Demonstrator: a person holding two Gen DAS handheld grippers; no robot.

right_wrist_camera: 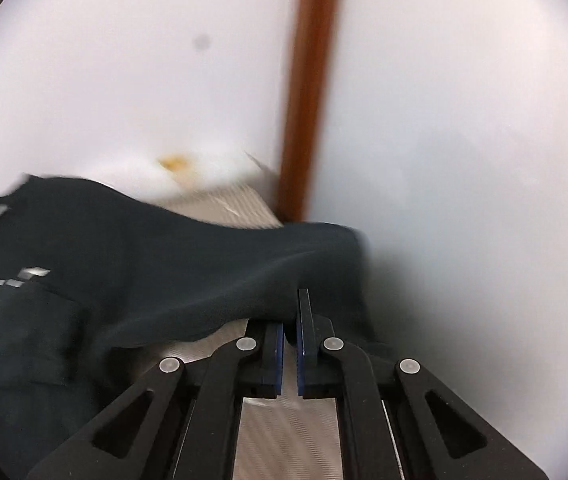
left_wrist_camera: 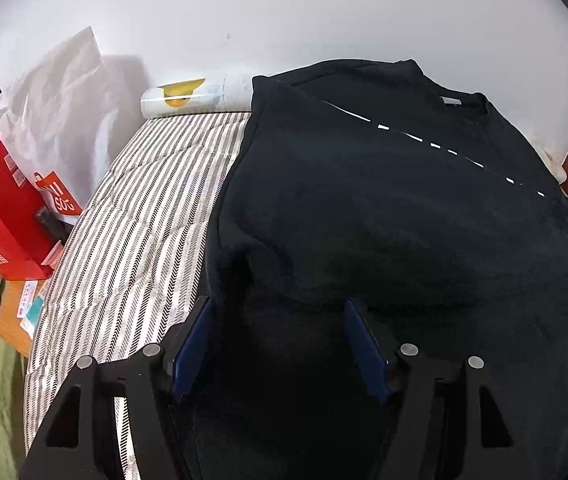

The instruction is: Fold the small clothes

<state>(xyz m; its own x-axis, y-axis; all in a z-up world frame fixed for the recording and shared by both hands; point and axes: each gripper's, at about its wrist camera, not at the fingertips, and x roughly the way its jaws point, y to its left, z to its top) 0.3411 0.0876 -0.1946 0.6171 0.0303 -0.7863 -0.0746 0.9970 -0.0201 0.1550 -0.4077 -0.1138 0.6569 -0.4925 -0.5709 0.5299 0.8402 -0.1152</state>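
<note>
A black sweatshirt point(left_wrist_camera: 384, 208) with a white dashed line across its chest lies on a striped cloth point(left_wrist_camera: 136, 216), collar toward the wall. My left gripper point(left_wrist_camera: 278, 312) is open, its blue pads standing apart over the garment's near left edge, holding nothing. In the right wrist view, which is blurred, my right gripper point(right_wrist_camera: 291, 320) is shut on a fold of the sweatshirt point(right_wrist_camera: 164, 264) and holds that edge lifted off the striped cloth point(right_wrist_camera: 284, 432).
A rolled white tube with a yellow mark point(left_wrist_camera: 196, 94) lies against the wall behind the cloth. A red box point(left_wrist_camera: 0, 208) and a white plastic bag point(left_wrist_camera: 64, 100) stand at left. A brown wooden post point(right_wrist_camera: 308, 92) rises by the wall at right.
</note>
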